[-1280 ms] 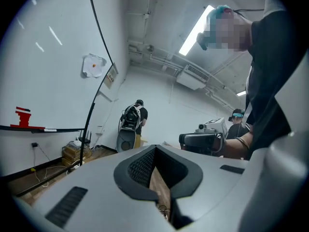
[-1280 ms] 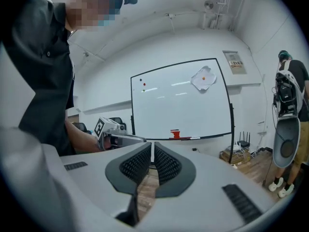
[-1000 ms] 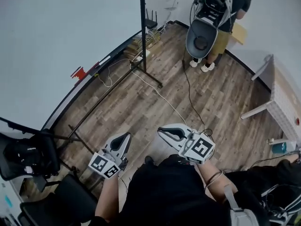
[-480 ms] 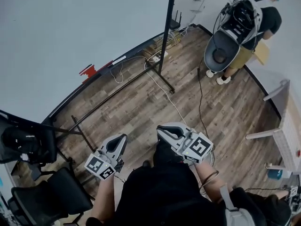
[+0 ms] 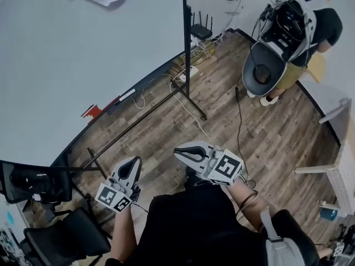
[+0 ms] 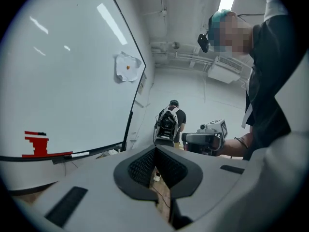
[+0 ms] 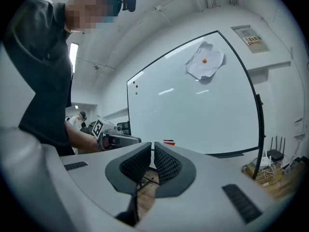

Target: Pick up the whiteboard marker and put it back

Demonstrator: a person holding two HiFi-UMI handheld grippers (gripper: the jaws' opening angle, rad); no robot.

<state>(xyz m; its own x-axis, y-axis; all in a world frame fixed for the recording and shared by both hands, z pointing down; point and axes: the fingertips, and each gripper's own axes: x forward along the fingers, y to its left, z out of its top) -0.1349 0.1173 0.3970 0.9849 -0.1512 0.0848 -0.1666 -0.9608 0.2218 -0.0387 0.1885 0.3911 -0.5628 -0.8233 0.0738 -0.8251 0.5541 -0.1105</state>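
The whiteboard marker (image 5: pixel 126 95), white with dark ends, lies on the tray under the whiteboard (image 5: pixel 66 49), right of a red eraser (image 5: pixel 91 113). In the left gripper view the marker (image 6: pixel 79 154) shows on the tray left of the jaws, far off. My left gripper (image 5: pixel 135 160) hangs over the wood floor, short of the tray, shut and holding nothing; its pads meet in its own view (image 6: pixel 155 151). My right gripper (image 5: pixel 178 150) is beside it, also pointing at the board. Its jaws (image 7: pixel 152 146) stand together with only a sliver between them and nothing held.
A black pole (image 5: pixel 186 49) and floor bars of the board's stand lie between me and the tray. Cables (image 5: pixel 222 143) trail over the floor. A black chair (image 5: pixel 61 231) stands at the left, a person with gear (image 5: pixel 277 43) at the far right, a white table (image 5: pixel 344 165) beyond.
Both grippers have swung leftward with my body, staying shut and empty. The board's sheet of paper has come into the head view, and the tray sits lower in frame.
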